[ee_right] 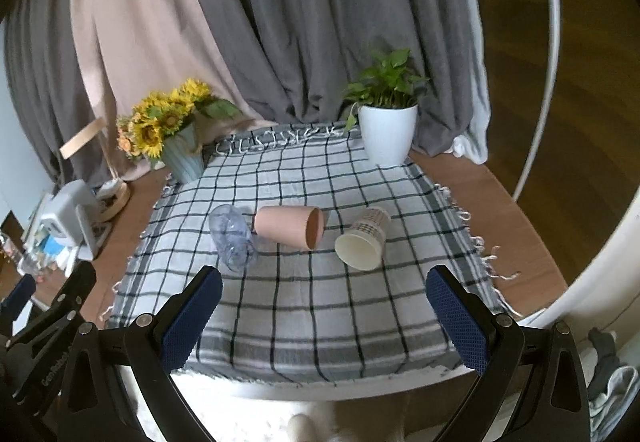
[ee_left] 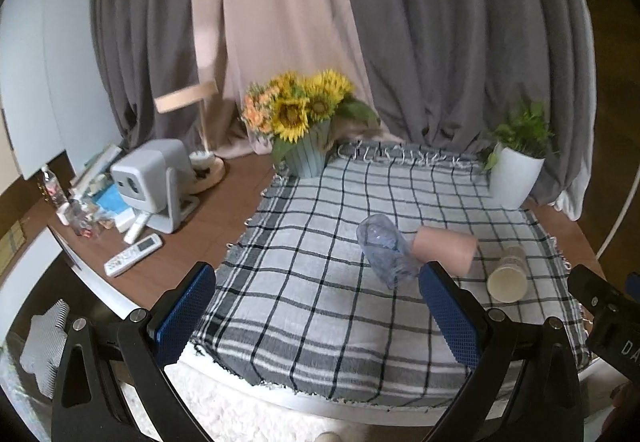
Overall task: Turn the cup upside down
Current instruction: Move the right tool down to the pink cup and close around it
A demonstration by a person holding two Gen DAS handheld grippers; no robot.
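On the desk [ee_right: 516, 201], brown wood-grain top, partly covered by a woven checked cloth [ee_right: 304, 306], white with dark grid lines, grey borders and fringed edges.

Three cups, all lying on their sides mid-cloth, in a row:
- clear plastic cup [ee_right: 234, 236], ribbed and see-through, leftmost, mouth toward the near edge;
- pink cup [ee_right: 286, 228], smooth, tapered, matte, darker inside, mouth pointing right; its base just beside the clear one;
- paper cup [ee_right: 362, 244], white inside, printed check pattern outside, rightmost, mouth toward the near edge, apart from the pink one.

Far edge of cloth: ribbed pale-blue vase of sunflowers [ee_right: 168, 129] at the left corner; smooth white pot with a leafy green plant [ee_right: 386, 131] at the right corner.

Left of cloth, on bare wood: grey boxy device [ee_left: 150, 181], white remote control [ee_left: 132, 260], small clutter.

Behind: grey and beige curtains [ee_right: 280, 21] in heavy folds.

Left hand-held gripper [ee_left: 318, 316]: black frame, blue textured pads, jaws spread wide, nothing held, above the near cloth edge.

Right hand-held gripper [ee_right: 324, 322]: same build, jaws spread wide, nothing held, short of the cups.
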